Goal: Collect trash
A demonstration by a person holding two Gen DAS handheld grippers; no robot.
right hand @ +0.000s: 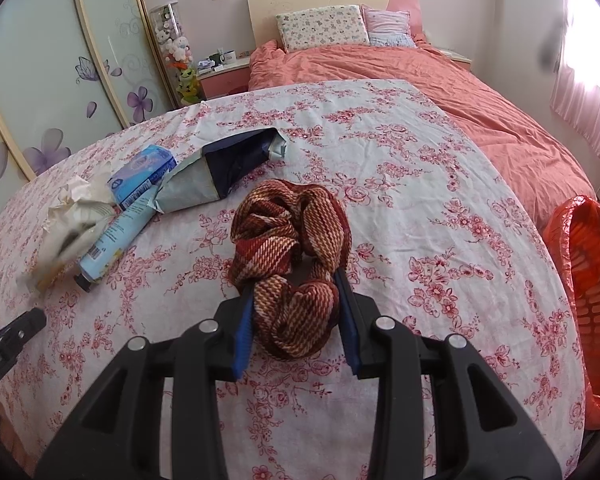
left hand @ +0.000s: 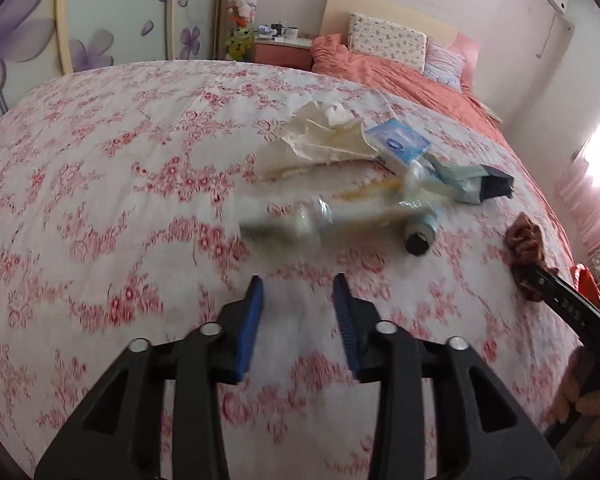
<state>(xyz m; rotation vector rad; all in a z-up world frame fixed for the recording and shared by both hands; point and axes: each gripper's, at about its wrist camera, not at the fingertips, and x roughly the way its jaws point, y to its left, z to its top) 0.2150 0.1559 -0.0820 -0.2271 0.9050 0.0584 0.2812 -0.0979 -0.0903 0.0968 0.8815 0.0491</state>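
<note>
**Right hand-held gripper clamped on scrunchie, left one empty over the trash pile**

Biggest thing in my feeds was the bed (right hand: 500,128), coral duvet at the head end, with a floral sheet (left hand: 100,184) spread across the near part. Everything sat on that sheet.

Off the sheet's right edge, in the right wrist view, was an orange bin (right hand: 592,280) lined with an orange bag, mouth tipped toward the camera.

Trash was clustered on the sheet:
- dark blue and grey foil pouch (right hand: 220,168), lying flat, mouth toward the headboard
- crumpled tissue (left hand: 320,140), touching the blue box
- small blue box (left hand: 400,142), between tissue and pouch
- light blue tube (right hand: 116,236) with a black cap, lying on its side, cap end nearest me
- a clear plastic wrapper (left hand: 284,224), too blurred in the left view to say more

Left hand-held gripper (left hand: 299,284): blue pads apart, nothing between them, tips just short of the blurred wrapper. No contact that I could see.

Right hand-held gripper (right hand: 296,280): pads pressed onto a red and cream woven scrunchie (right hand: 296,248), gripping its near loop. The rest of it bunched up ahead of the fingertips, resting on the sheet, apart from the trash pile and to its right.
</note>
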